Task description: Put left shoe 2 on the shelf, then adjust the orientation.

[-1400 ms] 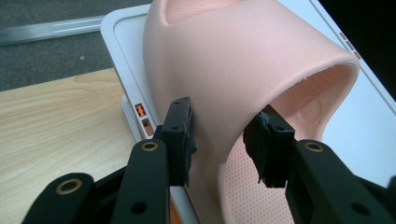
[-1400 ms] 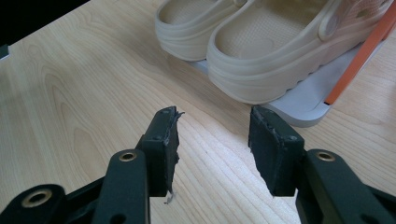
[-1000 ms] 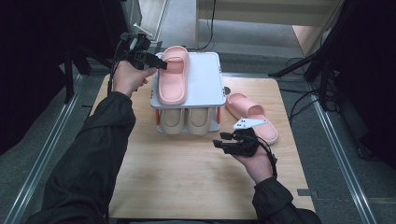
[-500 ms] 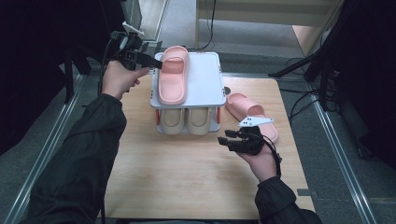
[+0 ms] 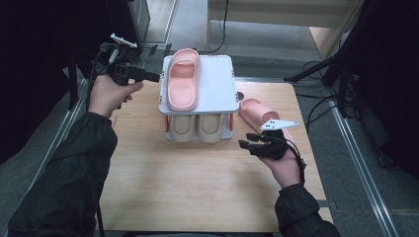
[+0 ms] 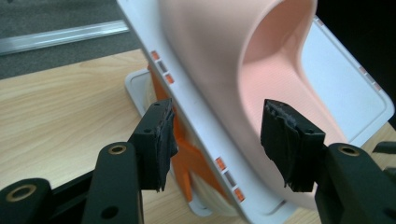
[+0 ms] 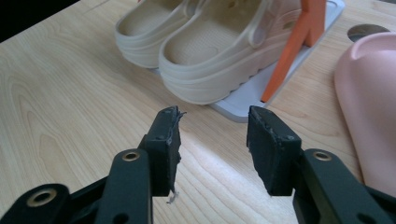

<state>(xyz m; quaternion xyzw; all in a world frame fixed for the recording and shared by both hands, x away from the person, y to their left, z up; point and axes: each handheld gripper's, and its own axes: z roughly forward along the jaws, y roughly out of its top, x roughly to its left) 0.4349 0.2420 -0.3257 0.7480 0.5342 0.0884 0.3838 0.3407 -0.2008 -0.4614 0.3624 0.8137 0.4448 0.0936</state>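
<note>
Left hand-held gripper (image 5: 154,77): jaws just opened wide, empty, beside pink rubber slipper (image 5: 183,84) on white two-tier rack (image 5: 217,81). Right hand-held gripper (image 5: 246,140): apart, empty, near second pink slipper (image 5: 257,111) on wooden surface (image 5: 197,182). Risk: nudging rack, dislodging slipper.

You have a pale pink slipper (image 5: 183,79) on the white top shelf (image 5: 217,84) of the rack, whose legs (image 7: 292,51) are bright orange, and a second pink slipper (image 5: 254,111) on the light wood-grain table (image 5: 197,182). Under the shelf, you see a pair of beige clogs (image 5: 196,127), plain and without any pattern. Your two grippers, the left gripper (image 5: 148,76) and the right gripper (image 5: 245,140), are black, the right one topped by a light grey plate, and your sleeves (image 5: 69,173) are dark.
</note>
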